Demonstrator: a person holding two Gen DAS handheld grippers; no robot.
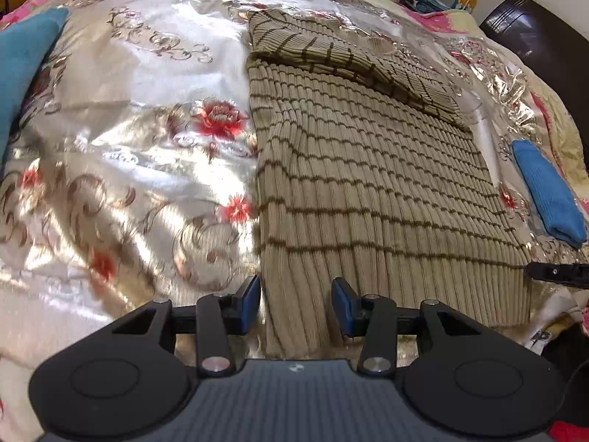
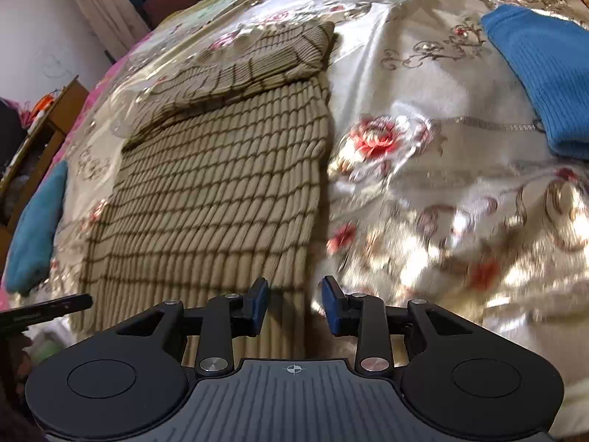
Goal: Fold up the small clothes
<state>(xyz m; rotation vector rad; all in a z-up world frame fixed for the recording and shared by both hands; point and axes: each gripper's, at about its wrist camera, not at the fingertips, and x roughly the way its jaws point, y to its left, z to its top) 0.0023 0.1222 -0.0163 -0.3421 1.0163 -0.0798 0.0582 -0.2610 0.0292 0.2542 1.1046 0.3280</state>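
A beige ribbed sweater (image 1: 368, 184) with thin brown stripes lies flat on a shiny floral bedspread (image 1: 129, 129), one sleeve (image 1: 349, 55) folded across its top. My left gripper (image 1: 296, 304) is open, hovering over the sweater's near left hem corner. In the right wrist view the same sweater (image 2: 221, 184) lies to the left, sleeve (image 2: 257, 62) folded over the far end. My right gripper (image 2: 294, 304) is open above the sweater's near right hem corner, straddling its edge. The right gripper's tip (image 1: 556, 274) shows at the left view's right edge.
A folded blue knit garment (image 1: 548, 199) lies right of the sweater, also in the right wrist view (image 2: 545, 73). A teal cloth (image 1: 22, 66) lies at the left, shown too in the right wrist view (image 2: 36, 228). A wooden cabinet (image 2: 44, 129) stands beside the bed.
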